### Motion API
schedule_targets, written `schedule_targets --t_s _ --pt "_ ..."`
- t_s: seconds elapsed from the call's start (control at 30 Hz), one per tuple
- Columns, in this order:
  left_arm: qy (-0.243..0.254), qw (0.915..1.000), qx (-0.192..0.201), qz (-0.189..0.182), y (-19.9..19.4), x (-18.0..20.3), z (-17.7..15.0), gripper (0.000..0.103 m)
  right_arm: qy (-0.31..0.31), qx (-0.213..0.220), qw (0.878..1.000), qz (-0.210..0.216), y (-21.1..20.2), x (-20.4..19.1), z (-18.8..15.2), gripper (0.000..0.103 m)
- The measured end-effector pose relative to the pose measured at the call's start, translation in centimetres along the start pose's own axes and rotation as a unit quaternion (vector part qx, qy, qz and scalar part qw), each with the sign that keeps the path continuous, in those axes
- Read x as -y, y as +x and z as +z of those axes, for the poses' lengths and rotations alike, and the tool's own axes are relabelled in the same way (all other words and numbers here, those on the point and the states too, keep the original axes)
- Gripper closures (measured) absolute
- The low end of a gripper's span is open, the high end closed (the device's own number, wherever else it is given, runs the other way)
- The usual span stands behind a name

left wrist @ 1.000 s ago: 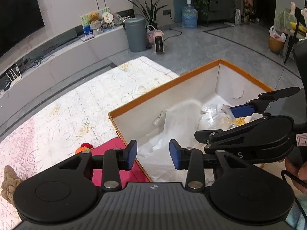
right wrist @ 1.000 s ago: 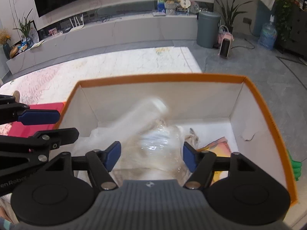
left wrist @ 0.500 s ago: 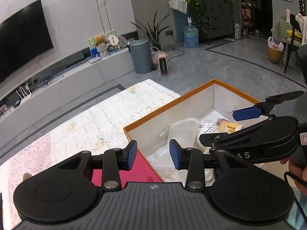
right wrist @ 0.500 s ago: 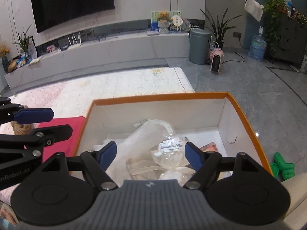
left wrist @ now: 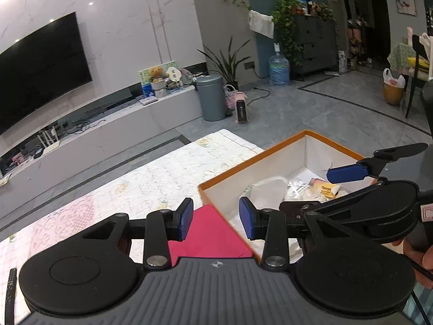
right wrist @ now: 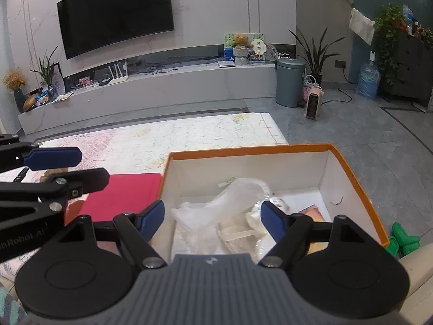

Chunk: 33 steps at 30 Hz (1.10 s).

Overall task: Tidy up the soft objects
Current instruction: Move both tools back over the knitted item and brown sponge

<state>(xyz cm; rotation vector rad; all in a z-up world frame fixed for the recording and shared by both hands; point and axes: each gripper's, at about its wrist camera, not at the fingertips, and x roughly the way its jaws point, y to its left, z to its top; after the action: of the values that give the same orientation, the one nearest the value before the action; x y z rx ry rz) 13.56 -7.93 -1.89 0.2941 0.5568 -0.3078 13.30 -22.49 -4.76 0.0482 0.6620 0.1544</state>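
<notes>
An orange-rimmed white box [right wrist: 270,149] holds several soft items in clear and white bags [right wrist: 230,205]; the same box [left wrist: 243,165] and bags [left wrist: 268,189] show in the left wrist view. My right gripper [right wrist: 213,216] hovers above the box's near side, open, with nothing between its fingers. My left gripper [left wrist: 216,220] is open and empty too, over the box's left wall and a flat red piece [left wrist: 211,233]. Each gripper appears in the other's view: the left one's blue finger [right wrist: 52,157], the right one's blue finger [left wrist: 349,173].
The box and the red piece [right wrist: 121,195] lie on a pale patterned mat [right wrist: 189,135]. A brown plush [right wrist: 54,173] and a dark remote [right wrist: 21,174] sit at the left. Green things [right wrist: 403,241] lie right of the box. A low TV bench lies beyond.
Both grippers have risen and drawn back from the box, and the views tilted up. The right jaws widened slightly. The white bag, blurred in motion a second ago, now rests in the box.
</notes>
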Motion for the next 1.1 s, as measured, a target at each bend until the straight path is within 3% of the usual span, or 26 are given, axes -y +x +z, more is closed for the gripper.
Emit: schedule_targets --t_s 0.27,0.7,1.1 --pt "-0.024 0.9990 0.004 0.037 -1.8 -2.2 -1.8 0.058 -0.008 0.008 1.000 0.007 -1.4 -2.8 -0.9 0.026" --pt "-0.110 0.9908 -0.011 0.078 -4.3 -7.7 -6.2 0.058 -0.050 0.008 0.998 0.028 -1.9 -9.5 -2.3 0.026" --pt "-0.150 0.9792 -0.008 0.136 -6.8 -13.5 -11.1 0.058 -0.092 0.036 0.991 0.093 -1.5 -17.0 -2.9 0.026"
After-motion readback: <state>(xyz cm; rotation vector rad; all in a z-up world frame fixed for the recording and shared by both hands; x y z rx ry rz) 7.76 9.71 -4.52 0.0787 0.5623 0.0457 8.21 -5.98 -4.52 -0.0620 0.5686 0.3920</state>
